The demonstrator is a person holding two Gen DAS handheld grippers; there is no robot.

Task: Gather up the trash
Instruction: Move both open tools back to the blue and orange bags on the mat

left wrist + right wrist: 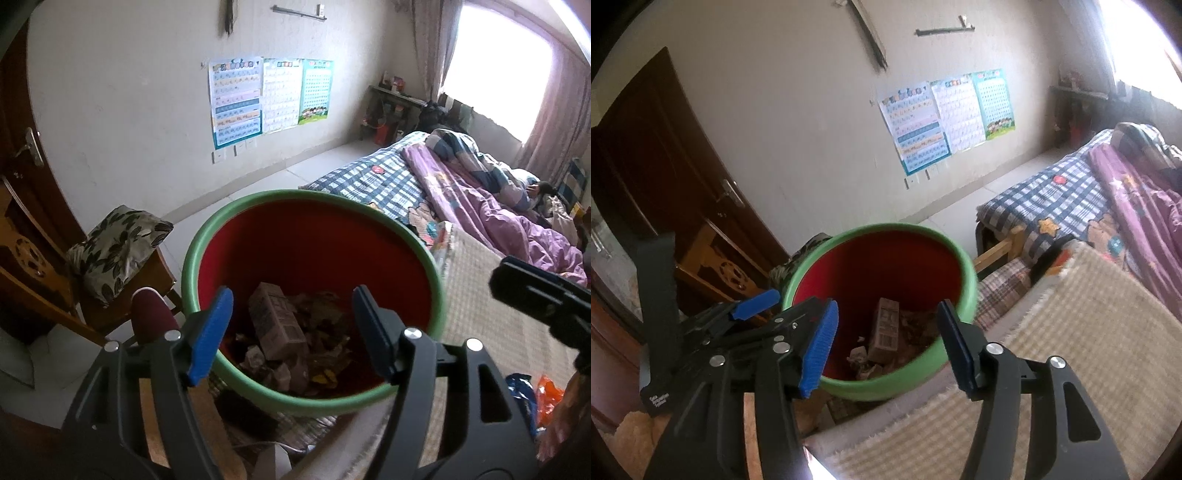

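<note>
I had both grippers angled downward over the red bin, the one with the green rim. The left gripper stood with its jaws well apart and nothing between them; the blue pads framed the bin's inside without touching it. The right gripper was likewise parted, empty, its pads clear of the rim. In the right wrist view the left gripper sat just beside mine on the left, close against the bin's near-left edge.

The trash lay at the bottom of the bin: a small carton resting tilted on crumpled paper and wrappers. The bin's mouth was wide and open above it.

Room around was tight. A beige woven mat ran along the bin's right side, touching or nearly so; I could not tell which. A wooden chair carrying a leaf-print cushion stood close on the left, and a bed with checked and purple bedding lay beyond. Blue and orange wrappers lay on the mat at the far right.
</note>
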